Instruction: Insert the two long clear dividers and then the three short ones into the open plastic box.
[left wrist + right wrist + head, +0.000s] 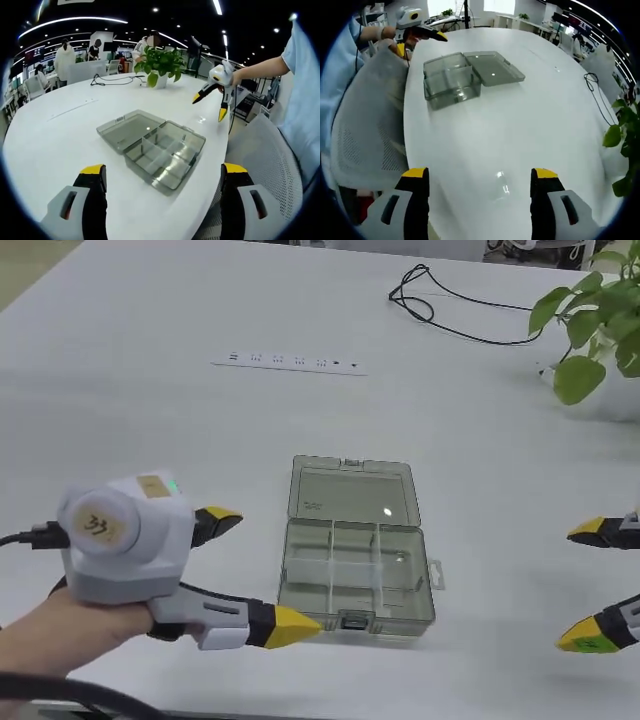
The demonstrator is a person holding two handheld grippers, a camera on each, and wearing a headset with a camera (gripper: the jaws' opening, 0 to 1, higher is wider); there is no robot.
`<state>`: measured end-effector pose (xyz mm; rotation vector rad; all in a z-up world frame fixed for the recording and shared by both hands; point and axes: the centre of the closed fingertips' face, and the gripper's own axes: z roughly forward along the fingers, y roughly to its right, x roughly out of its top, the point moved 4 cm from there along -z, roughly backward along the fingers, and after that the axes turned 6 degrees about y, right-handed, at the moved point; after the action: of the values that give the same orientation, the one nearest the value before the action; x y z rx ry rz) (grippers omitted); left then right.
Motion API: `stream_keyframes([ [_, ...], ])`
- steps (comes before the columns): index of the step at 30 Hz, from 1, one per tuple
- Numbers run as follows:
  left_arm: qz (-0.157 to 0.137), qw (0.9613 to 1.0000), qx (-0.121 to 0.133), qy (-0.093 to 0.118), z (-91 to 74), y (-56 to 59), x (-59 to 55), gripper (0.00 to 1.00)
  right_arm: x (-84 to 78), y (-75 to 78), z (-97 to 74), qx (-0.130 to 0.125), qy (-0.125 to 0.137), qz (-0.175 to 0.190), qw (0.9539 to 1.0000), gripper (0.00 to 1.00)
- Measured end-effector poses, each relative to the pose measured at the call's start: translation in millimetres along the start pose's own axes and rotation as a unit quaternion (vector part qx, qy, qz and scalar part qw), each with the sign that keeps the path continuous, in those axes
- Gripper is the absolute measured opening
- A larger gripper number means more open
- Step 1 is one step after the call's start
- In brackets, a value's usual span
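The smoky clear plastic box (300, 580) lies open in the middle of the white table, its lid (350, 490) folded flat away from me. Clear dividers (352, 562) stand inside its tray and split it into several compartments. My left gripper (262, 572) hovers open just left of the box with nothing between its yellow-tipped fingers. My right gripper (580, 585) is open at the right edge, well clear of the box. In the left gripper view the box (177, 135) lies ahead of the open left gripper (162, 169). The right gripper view has the box (452, 80) far beyond the open right gripper (480, 175).
A white power strip (290, 362) lies behind the box, a coiled black cable (440, 305) further back, and a potted plant (595, 315) at the back right. A white mesh chair (370, 115) stands at the table's near edge. People stand far off.
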<state>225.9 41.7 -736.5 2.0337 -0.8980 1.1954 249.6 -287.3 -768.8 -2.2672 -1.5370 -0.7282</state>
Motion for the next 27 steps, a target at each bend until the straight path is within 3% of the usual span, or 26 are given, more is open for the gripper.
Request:
stream_keyframes([
  [4,0.001,1.0,0.002,-0.001,-1.2,0.1,0.7,0.97,-11.6,5.7,3.4,0.0,-0.023,-0.008,0.9997,0.75],
  [7,0.001,1.0,0.005,-0.001,-2.0,-0.6,1.9,0.96,-21.7,9.5,7.5,0.003,-0.051,-0.034,0.9981,0.65],
  [12,0.002,0.9999,0.01,0.0,-4.6,-3.1,2.5,0.96,-26.1,13.3,12.5,0.008,-0.059,-0.033,0.9977,0.54],
  [15,0.001,0.9999,0.013,-0.003,-5.9,-5.4,0.8,0.96,-31.4,11.1,14.6,0.029,-0.078,-0.043,0.9956,0.51],
  [16,0.0,0.9999,0.013,-0.003,-6.3,-5.7,0.3,0.96,-32.1,11.7,15.6,0.03,-0.083,-0.059,0.9944,0.5],
  [20,-0.003,0.9999,0.016,-0.003,-7.2,-6.9,-1.6,0.96,-32.1,12.6,17.6,0.035,-0.086,-0.06,0.9939,0.47],
  [27,-0.008,0.9998,0.02,-0.002,-8.5,-7.2,-4.1,0.96,-37.8,14.4,21.4,0.056,-0.112,-0.082,0.9887,0.41],
])
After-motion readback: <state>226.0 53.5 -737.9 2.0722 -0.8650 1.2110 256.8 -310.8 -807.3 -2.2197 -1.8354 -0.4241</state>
